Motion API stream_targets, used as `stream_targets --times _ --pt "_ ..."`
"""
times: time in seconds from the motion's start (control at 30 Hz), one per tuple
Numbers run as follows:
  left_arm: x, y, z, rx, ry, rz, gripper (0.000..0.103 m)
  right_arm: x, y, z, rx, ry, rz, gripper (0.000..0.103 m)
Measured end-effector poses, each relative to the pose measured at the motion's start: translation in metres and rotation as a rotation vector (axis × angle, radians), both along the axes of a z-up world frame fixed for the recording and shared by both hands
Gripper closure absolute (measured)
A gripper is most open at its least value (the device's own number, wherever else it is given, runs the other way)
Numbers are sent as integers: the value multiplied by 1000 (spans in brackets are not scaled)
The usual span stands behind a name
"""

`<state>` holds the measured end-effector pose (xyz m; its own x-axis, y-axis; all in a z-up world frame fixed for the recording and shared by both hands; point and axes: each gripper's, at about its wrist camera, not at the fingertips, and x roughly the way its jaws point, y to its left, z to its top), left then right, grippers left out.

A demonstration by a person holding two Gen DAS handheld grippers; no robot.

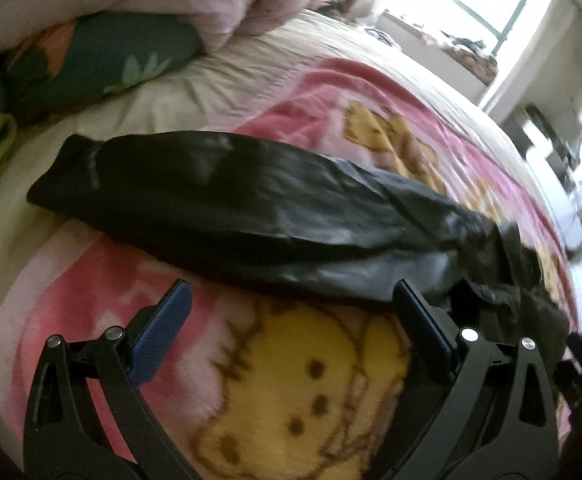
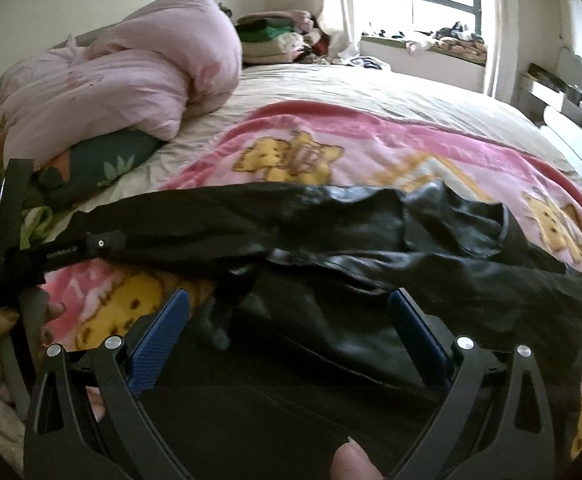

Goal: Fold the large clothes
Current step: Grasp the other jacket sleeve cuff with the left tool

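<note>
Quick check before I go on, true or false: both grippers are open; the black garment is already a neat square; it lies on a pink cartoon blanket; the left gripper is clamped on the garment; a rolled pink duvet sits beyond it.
1. Both the left gripper and the right gripper are open. True.
2. The black garment is a neat square. False: long, rumpled strip.
3. It lies on the pink cartoon blanket. True.
4. Left gripper clamps it. False: nothing held.
5. The rolled pink duvet lies beyond. True.

free: blanket (image 1: 299,380) nr side | blocked: garment (image 1: 219,200) across, quilt (image 2: 131,76) far-left
</note>
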<state>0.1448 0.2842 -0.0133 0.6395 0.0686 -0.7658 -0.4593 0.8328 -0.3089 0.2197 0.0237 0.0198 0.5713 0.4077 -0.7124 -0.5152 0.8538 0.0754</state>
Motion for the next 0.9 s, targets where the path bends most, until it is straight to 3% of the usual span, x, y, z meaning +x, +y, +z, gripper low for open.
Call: stream_targets --times 0.53,0.77,0.9 --pt "-21 79 -16 -117 14 229 9 6 82 -7 -9 21 133 4" --pt "-21 111 -36 -221 23 337 9 12 80 -21 -14 61 115 4" --pt "-21 125 -48 -260 -17 408 9 12 68 -26 -13 77 91 4"
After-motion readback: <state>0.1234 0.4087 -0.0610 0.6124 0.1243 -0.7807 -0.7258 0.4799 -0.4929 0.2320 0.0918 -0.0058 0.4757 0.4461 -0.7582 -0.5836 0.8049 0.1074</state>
